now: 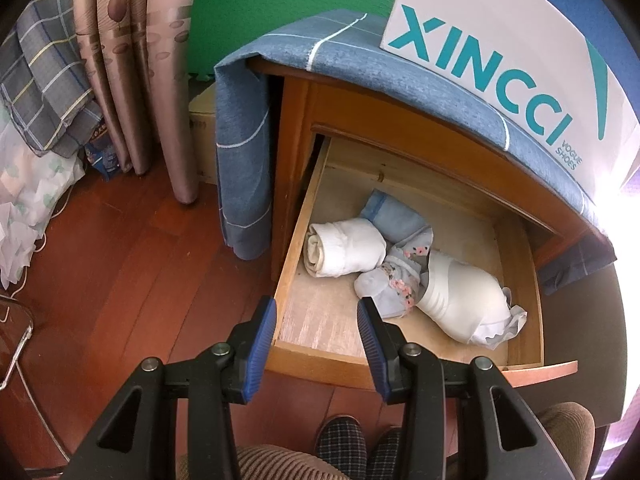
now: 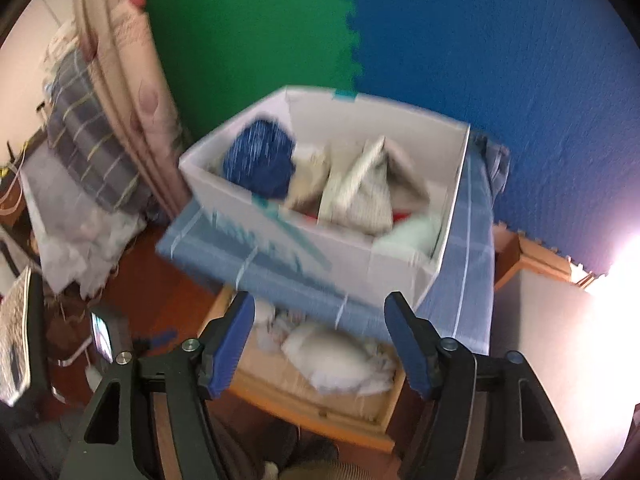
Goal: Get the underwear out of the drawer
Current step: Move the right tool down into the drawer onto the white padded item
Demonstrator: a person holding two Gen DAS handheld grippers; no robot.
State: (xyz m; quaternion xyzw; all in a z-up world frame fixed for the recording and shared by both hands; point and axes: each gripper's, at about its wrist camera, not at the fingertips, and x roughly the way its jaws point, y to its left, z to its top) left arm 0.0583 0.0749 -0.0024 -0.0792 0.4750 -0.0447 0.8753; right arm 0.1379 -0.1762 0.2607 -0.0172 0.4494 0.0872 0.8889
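The wooden drawer [image 1: 298, 224] of the nightstand stands pulled open. Inside lie a rolled white garment [image 1: 344, 246], a pale blue folded piece [image 1: 394, 220], a floral pale blue piece [image 1: 396, 280] and a white padded bra [image 1: 460, 300]. My left gripper [image 1: 316, 312] is open and empty, hovering above the drawer's front left corner. My right gripper [image 2: 320, 320] is open and empty, held higher above the drawer [image 2: 320, 412]; its view is blurred, with the white underwear [image 2: 332, 356] below it.
A white XINCCI shoe box [image 1: 500, 40] full of clothes [image 2: 352, 184] stands on the blue cloth [image 1: 360, 56] covering the nightstand. Curtains [image 1: 152, 80] and bedding [image 1: 44, 92] are at the left. My slippers [image 1: 344, 444] are on the wooden floor below the drawer.
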